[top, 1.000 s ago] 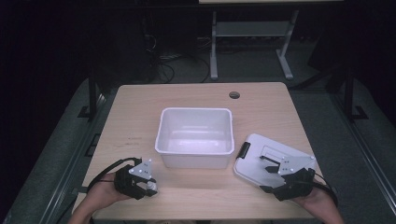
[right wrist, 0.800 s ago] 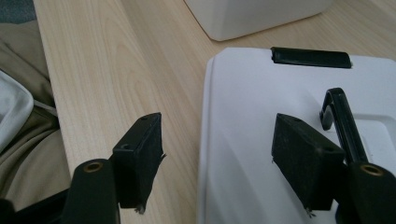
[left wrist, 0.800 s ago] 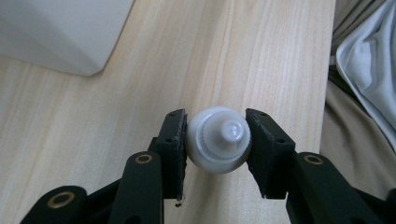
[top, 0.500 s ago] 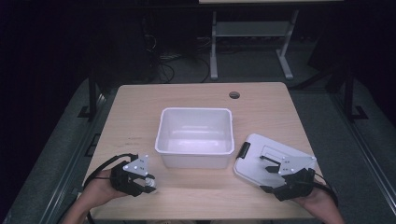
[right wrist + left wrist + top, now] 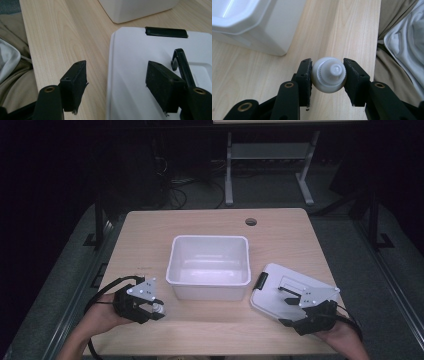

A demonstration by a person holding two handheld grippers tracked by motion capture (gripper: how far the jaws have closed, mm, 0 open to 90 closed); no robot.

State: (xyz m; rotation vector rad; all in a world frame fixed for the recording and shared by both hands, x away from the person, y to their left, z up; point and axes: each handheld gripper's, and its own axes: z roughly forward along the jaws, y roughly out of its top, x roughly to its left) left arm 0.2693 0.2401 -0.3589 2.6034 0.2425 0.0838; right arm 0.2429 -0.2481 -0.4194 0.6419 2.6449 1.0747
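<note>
My left gripper [image 5: 156, 310] is near the table's front left, shut on a small white round bottle [image 5: 158, 308]. In the left gripper view the bottle [image 5: 329, 80] sits cap-up towards the camera, with both pads of my left gripper [image 5: 327, 72] pressed on its sides a little above the wood. My right gripper [image 5: 286, 307] hovers at the front right over a flat white lid [image 5: 280, 285], jaws open. In the right gripper view my right gripper [image 5: 116, 80] straddles the near edge of the lid [image 5: 140, 62], with nothing pinched.
An empty white bin [image 5: 210, 239] stands mid-table, between the two grippers. The lid has a black latch [image 5: 166, 32] on its far edge. A round cable hole [image 5: 251, 222] lies at the back of the table [image 5: 150, 235]. Cloth-covered legs lie past the front edge.
My left gripper has risen a little off the table with the white bottle still in its jaws. The right gripper has stayed where it was.
</note>
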